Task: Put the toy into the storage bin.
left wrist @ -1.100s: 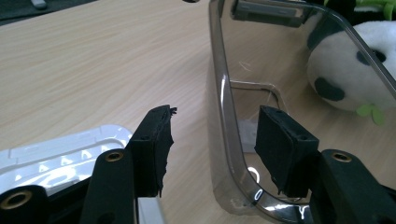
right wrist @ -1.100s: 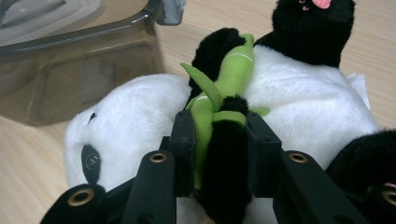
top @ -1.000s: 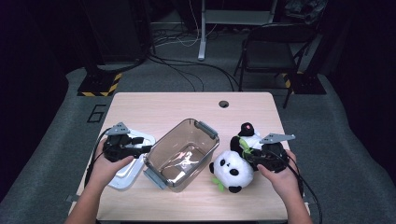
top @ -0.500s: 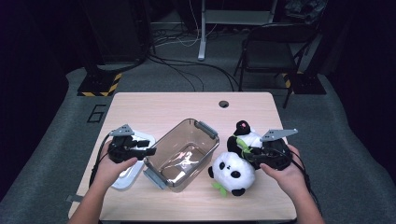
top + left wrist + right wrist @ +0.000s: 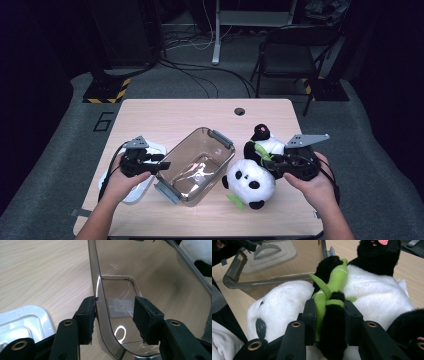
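The left gripper point(image 5: 116, 320) has its jaws apart astride the near wall of the clear box point(image 5: 155, 277), one jaw outside, one inside. The box sits mid-table beside a white lid point(image 5: 131, 175). A pale sticker point(image 5: 119, 307) on its floor bears no writing I can read. The right gripper point(image 5: 328, 322) is clamped on the panda point(image 5: 372, 295)'s black paw and green bamboo point(image 5: 332, 282), just right of the box. The floor mat carries a "6" point(image 5: 102, 121).

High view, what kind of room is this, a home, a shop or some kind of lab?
Probably a lab or recording studio: a lone wooden table on grey carpet, cables trailing over the floor, a yellow-and-black striped stand base, a folding chair, dark surroundings.
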Tool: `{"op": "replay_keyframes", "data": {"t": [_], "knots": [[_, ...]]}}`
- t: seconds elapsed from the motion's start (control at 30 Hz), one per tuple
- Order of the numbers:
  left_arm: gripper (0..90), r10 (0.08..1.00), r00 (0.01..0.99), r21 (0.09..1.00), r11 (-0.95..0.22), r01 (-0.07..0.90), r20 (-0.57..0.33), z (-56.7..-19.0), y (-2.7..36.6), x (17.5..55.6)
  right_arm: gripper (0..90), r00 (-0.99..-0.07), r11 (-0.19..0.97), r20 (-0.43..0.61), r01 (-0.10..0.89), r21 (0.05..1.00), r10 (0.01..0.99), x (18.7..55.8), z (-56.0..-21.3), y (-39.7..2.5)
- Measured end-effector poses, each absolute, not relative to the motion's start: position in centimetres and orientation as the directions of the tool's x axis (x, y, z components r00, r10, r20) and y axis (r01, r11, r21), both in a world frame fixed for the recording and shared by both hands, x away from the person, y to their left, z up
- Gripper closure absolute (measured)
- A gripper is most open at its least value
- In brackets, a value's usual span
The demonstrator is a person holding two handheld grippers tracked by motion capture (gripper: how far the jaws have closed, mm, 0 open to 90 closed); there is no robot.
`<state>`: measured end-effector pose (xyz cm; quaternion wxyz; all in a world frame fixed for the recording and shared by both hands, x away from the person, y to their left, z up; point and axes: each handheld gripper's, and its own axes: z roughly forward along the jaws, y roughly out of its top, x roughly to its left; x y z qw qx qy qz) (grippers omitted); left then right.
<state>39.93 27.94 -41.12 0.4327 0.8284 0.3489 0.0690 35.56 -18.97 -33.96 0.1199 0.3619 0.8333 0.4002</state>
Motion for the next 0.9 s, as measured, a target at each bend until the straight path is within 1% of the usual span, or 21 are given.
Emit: {"op": "replay_keyframes", "data": {"t": [0.27, 0.43, 0.5, 0.53, 0.6, 0.77, 0.9], "knots": [[52.1, 0.621, 0.762, 0.766, -0.394, 0.508, -0.186, -41.2, 27.2, 39.7, 67.8, -0.722, 0.425, 0.077, 0.486, 0.763, 0.687, 35.2, -32.4, -19.1], [60.3, 0.634, 0.753, 0.758, -0.401, 0.515, -0.177, -41.5, 26.6, 39.7, 67.7, -0.731, 0.420, 0.078, 0.472, 0.775, 0.678, 34.8, -31.4, -18.7], [61.3, 0.635, 0.753, 0.757, -0.403, 0.514, -0.173, -41.6, 26.5, 39.7, 67.7, -0.737, 0.424, 0.073, 0.463, 0.778, 0.672, 34.8, -31.3, -18.6], [64.1, 0.638, 0.752, 0.752, -0.410, 0.516, -0.167, -41.9, 26.3, 39.8, 67.7, -0.739, 0.422, 0.074, 0.460, 0.781, 0.669, 34.6, -30.9, -18.3], [66.2, 0.633, 0.756, 0.747, -0.419, 0.516, -0.167, -42.0, 26.2, 39.8, 67.7, -0.748, 0.424, 0.070, 0.449, 0.786, 0.660, 34.6, -30.6, -18.1], [67.6, 0.643, 0.749, 0.753, -0.412, 0.514, -0.159, -42.2, 25.6, 39.8, 67.6, -0.758, 0.425, 0.068, 0.436, 0.793, 0.649, 34.5, -30.0, -17.7], [69.5, 0.651, 0.739, 0.758, -0.391, 0.522, -0.174, -42.4, 25.3, 39.9, 67.6, -0.761, 0.426, 0.066, 0.431, 0.796, 0.646, 34.6, -29.8, -17.4]]}}
